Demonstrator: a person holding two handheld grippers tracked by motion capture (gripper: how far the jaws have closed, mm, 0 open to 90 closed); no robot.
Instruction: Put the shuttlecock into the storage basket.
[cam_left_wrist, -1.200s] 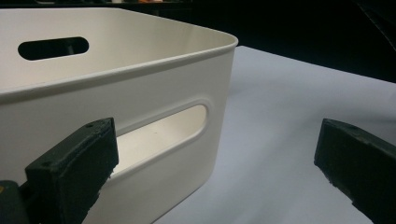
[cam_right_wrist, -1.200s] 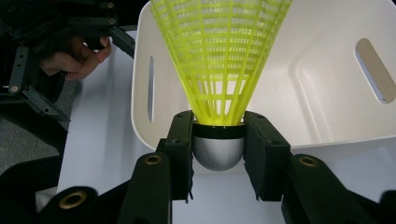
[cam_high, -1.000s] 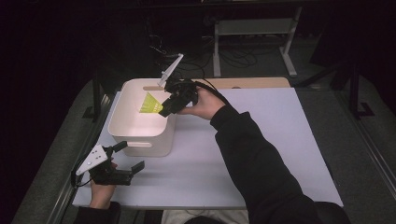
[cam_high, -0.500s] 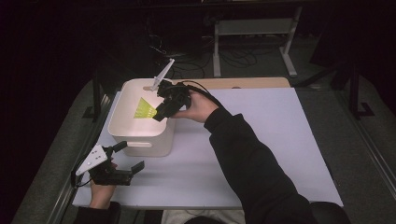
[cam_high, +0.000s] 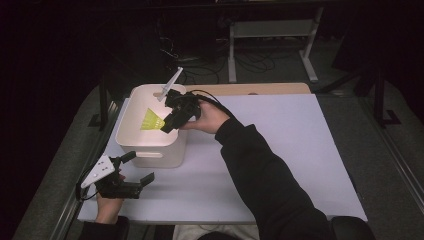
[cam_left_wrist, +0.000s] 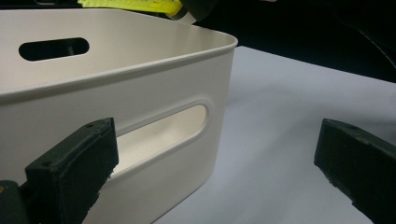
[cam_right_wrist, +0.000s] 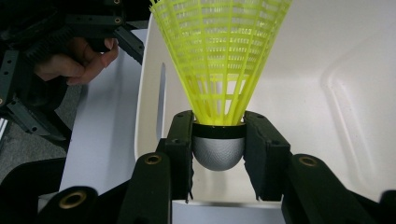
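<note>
A yellow plastic shuttlecock (cam_high: 152, 120) with a grey cork base hangs over the inside of a white plastic bin (cam_high: 150, 149). My right gripper (cam_high: 168, 125) is shut on it. In the right gripper view both pads clamp the cork base (cam_right_wrist: 218, 152), and the skirt (cam_right_wrist: 219, 56) points away over the bin's floor (cam_right_wrist: 327, 74). My left gripper (cam_high: 137, 167) rests on the table in front of the bin's near wall, open and holding nothing. In the left gripper view its jaws stand wide apart before the bin's handle slot (cam_left_wrist: 163, 127).
The bin stands at the left of a white table top (cam_high: 280, 150). A wooden strip (cam_high: 250, 88) runs along the table's far edge. A metal stand (cam_high: 272, 30) and cables lie on the dark floor beyond. The person's right forearm (cam_high: 260, 170) crosses the table's middle.
The right gripper has carried the shuttlecock a little to the left and lower over the bin. The left gripper has stayed put.
</note>
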